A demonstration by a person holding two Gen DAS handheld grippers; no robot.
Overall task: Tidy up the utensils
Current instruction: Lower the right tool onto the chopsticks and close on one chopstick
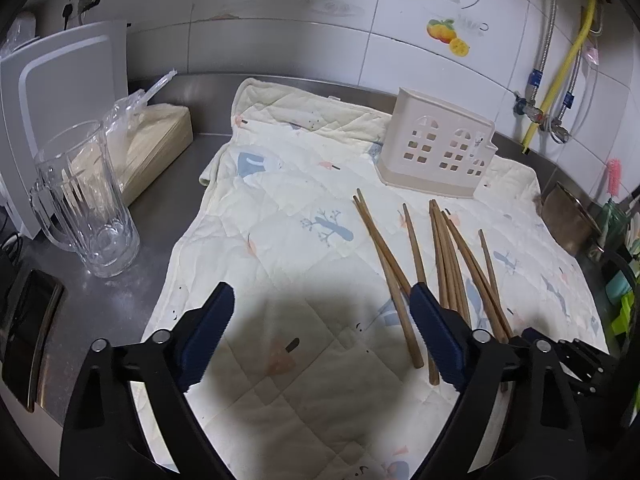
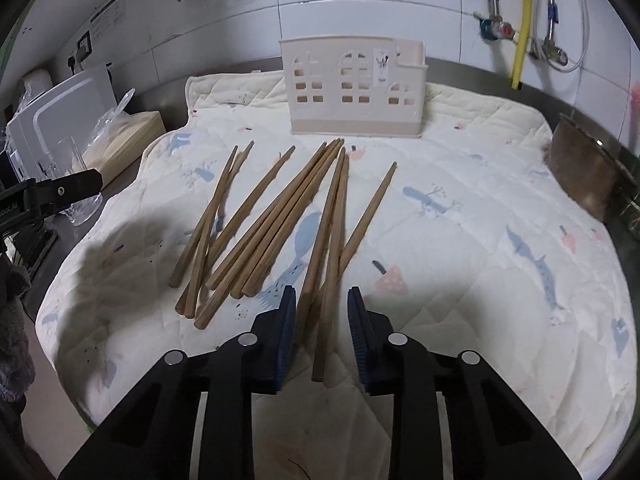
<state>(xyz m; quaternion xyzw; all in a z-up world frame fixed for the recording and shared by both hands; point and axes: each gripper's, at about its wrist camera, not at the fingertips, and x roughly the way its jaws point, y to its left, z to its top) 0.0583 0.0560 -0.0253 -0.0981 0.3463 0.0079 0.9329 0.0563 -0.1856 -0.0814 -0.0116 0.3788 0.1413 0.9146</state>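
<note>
Wooden chopsticks [image 2: 280, 224] flat, tips toward holder [image 2: 352, 88]; right gripper [image 2: 320, 312] straddles two, left gripper [image 1: 320, 312] wide.

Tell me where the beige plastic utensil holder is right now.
The beige plastic utensil holder with window cutouts stands upright at the quilted cloth's far edge, near the tiled wall, just beyond the wooden chopsticks' tips in the right wrist view.

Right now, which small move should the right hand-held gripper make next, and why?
Probably close. The right hand-held gripper is open, with the near ends of two chopsticks between its jaws on the quilted cloth. The holder stands empty-looking behind.
</note>
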